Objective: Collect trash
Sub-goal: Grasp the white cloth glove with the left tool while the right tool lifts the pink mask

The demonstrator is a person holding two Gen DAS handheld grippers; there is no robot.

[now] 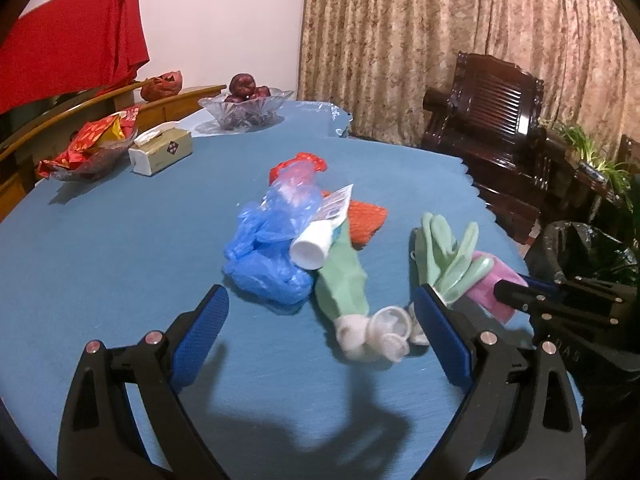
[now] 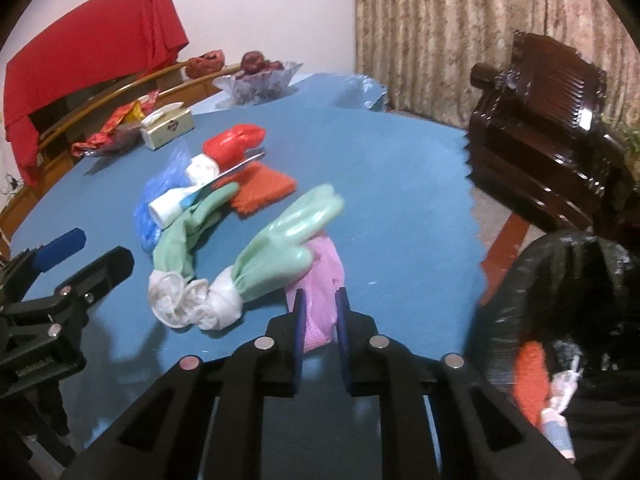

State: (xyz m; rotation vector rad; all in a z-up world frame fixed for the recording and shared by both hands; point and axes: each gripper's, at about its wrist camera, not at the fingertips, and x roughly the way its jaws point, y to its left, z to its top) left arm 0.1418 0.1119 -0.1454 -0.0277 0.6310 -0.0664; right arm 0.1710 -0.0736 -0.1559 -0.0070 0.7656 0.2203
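Note:
A pile of trash lies on the blue table (image 1: 120,240): a blue plastic bag (image 1: 264,256), a white tube (image 1: 310,246), an orange cloth (image 1: 366,218), a red glove (image 2: 234,142) and two green rubber gloves (image 2: 280,248) (image 2: 188,232). My right gripper (image 2: 320,296) is shut on a pink cloth (image 2: 320,276) that lies partly under the nearer green glove. My left gripper (image 1: 320,296) hangs open just in front of the pile, nothing between its fingers. A black trash bag (image 2: 560,292) stands open off the table's right edge, with orange and white scraps inside.
At the far left of the table stand a tissue box (image 1: 160,150), a glass dish of red wrappers (image 1: 92,148) and a glass bowl of fruit (image 1: 246,106). A dark wooden chair (image 1: 492,120) and plants sit beyond the right edge.

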